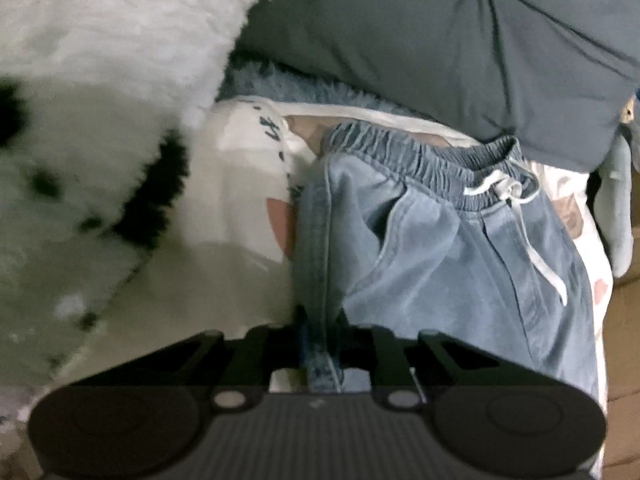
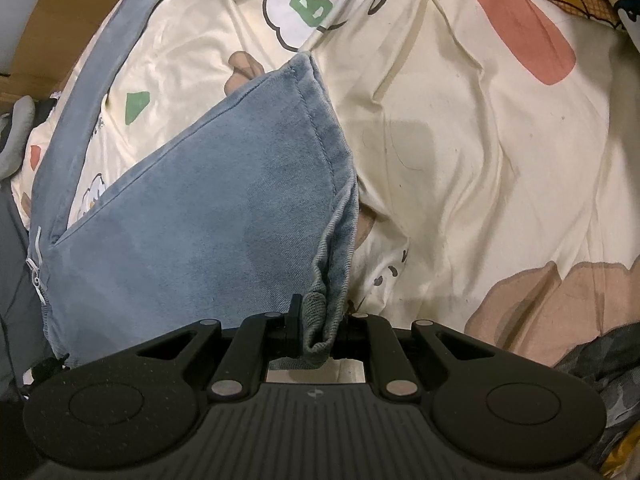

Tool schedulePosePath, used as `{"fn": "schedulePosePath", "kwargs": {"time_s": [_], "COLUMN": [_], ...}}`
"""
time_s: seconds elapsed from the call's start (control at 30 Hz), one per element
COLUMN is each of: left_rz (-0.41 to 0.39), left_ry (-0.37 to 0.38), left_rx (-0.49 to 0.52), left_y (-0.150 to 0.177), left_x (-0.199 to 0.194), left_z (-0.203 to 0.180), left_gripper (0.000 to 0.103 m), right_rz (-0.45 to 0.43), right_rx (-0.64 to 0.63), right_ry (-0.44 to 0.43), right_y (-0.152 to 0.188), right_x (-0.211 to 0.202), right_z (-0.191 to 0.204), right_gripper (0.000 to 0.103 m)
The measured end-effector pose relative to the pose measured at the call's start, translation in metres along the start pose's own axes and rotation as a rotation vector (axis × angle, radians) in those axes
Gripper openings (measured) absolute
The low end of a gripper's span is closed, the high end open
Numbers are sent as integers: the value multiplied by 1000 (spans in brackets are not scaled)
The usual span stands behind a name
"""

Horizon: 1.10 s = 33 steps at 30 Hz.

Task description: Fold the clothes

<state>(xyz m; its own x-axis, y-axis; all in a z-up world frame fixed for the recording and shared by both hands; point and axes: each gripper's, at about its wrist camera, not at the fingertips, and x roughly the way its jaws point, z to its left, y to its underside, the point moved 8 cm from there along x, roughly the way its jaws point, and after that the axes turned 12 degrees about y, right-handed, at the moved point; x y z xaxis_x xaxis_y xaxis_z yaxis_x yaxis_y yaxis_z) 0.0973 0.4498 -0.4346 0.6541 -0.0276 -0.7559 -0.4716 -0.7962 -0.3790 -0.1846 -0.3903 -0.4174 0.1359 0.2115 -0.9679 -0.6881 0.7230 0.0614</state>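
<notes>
left gripper (image 1: pixel 320 344), black and ribbed at lower centre, is clamped on a side seam of the blue denim trousers (image 1: pixel 440 264), whose elastic waistband and white drawstring (image 1: pixel 516 208) sit right of centre. right gripper (image 2: pixel 318 326) pinches a trouser hem over the cream printed bedsheet (image 2: pixel 480 152); fluffy white plush (image 1: pixel 100 120) fills the left.

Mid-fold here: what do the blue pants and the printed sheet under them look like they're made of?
Blue pants: probably soft washed denim or a brushed cotton, matte, with faded patches, stitched seams, a gathered elastic waistband and a white drawstring. Printed sheet: thin woven fabric, likely cotton, smooth and creased, cream with flat coloured prints.
</notes>
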Motion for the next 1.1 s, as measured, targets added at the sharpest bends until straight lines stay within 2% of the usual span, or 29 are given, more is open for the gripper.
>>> {"fn": "schedulePosePath", "kwargs": {"time_s": [0.1, 0.23, 0.3, 0.47, 0.57, 0.67, 0.87, 1.1], "left_rz": [-13, 11, 23, 17, 25, 23, 18, 44], "left_ry": [-27, -52, -71, -102, -105, -101, -110, -91], "left_rx": [33, 52, 81, 133, 194, 246, 313, 354], "left_y": [-3, -6, -7, -10, -9, -7, -5, 4], "left_x": [0, 7, 4, -17, -26, -34, -33, -21], "left_z": [-5, -7, -12, -19, -28, -39, -57, -82], "left_gripper": [10, 11, 19, 31, 46, 47, 48, 49], "right_rz": [3, 5, 16, 29, 25, -15, -148, -267], "right_rx": [-3, -20, 5, 12, -11, -61, -128, -186], "right_ry": [5, 21, 27, 63, 99, 123, 115, 126], "right_y": [2, 5, 7, 9, 7, 0, -30, -78], "right_x": [2, 12, 20, 30, 27, 15, -4, -1], "right_z": [0, -3, -6, -9, -11, -11, -6, 15], "right_gripper": [9, 9, 9, 12, 26, 33, 39, 39]}}
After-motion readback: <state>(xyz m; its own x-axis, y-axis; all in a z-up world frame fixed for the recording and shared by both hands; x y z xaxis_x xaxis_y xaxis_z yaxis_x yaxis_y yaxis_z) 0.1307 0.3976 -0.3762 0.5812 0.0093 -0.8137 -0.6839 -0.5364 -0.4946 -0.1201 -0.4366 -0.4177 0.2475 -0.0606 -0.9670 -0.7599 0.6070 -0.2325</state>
